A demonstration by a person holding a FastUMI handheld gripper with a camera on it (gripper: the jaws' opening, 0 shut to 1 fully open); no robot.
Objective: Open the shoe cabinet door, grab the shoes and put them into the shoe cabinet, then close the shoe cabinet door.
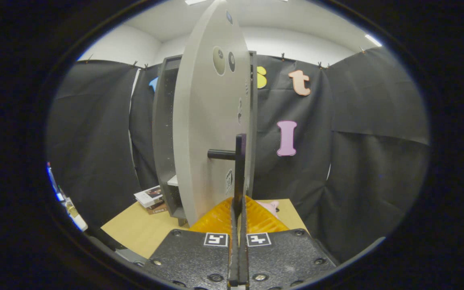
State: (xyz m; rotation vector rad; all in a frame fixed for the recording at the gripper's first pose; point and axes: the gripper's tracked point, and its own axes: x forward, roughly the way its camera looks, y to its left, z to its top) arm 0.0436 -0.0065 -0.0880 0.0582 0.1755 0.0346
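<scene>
Gripper (239, 209): fingers drawn together on the dark bar handle (239, 169) of the cabinet door, both pads pressed to the handle's vertical bar.

Shoe cabinet door (210, 121): grey panel, swung out edge-on toward the camera, standing upright just ahead of the fingers. Two round hinge recesses near its top. Short horizontal post joining handle to panel on the left.

Shoe cabinet (163, 133): grey carcass behind and left of the door, standing on the tan table (135, 229); pale shelf edge visible low inside.

Shoe (270, 206): pink item, partly hidden behind the right finger, lying on the table right of the door; probably one of the shoes, too little visible to be sure.

Books (151, 199): small stack on the table, left of the cabinet.

Handling, judged: door rigid, board-like, light to moderate, swinging on hinges along an arc; handle stiff, narrow and smooth, so liable to slip if pulled off-axis. Best hold on the vertical bar near the post. Shoe likely soft and light; best taken at heel or collar.
</scene>
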